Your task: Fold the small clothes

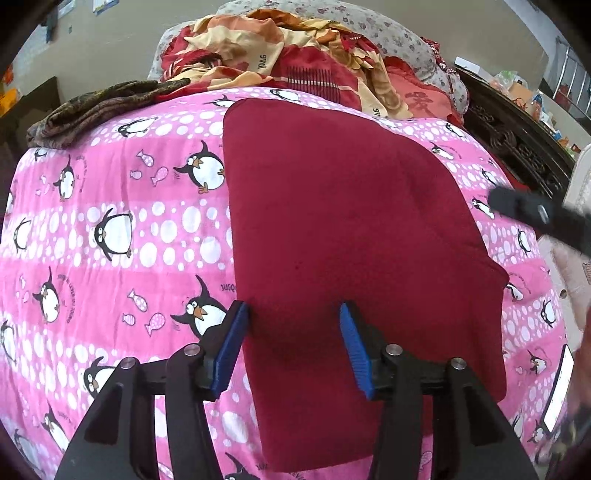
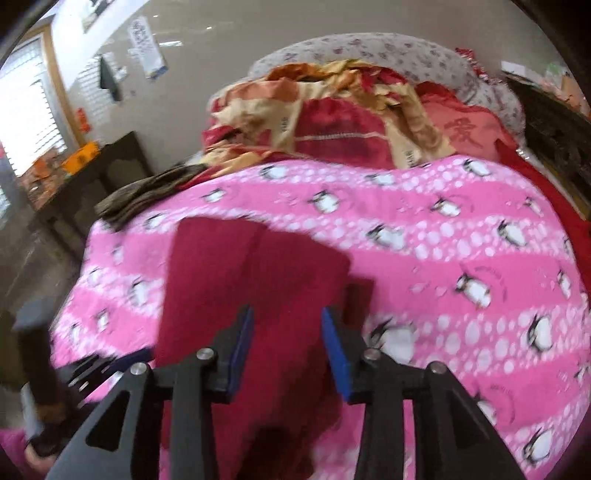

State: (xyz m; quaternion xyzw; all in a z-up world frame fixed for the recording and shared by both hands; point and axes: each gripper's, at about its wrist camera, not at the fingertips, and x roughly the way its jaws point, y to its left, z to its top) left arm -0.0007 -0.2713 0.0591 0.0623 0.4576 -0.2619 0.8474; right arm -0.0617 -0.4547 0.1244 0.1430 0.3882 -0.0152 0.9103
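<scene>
A dark red garment lies folded flat on the pink penguin blanket. My left gripper is open above its near left part, blue pads apart, holding nothing. In the right wrist view, which is blurred by motion, the same red garment lies under my right gripper, which is open and empty above the garment's near right part. The right gripper also shows as a dark blur at the right edge of the left wrist view. The left gripper shows blurred at the lower left of the right wrist view.
A heap of red and yellow bedding and a floral pillow lie at the bed's far end. A dark patterned cloth lies at the far left corner. A dark carved headboard runs along the right. A dark table stands left of the bed.
</scene>
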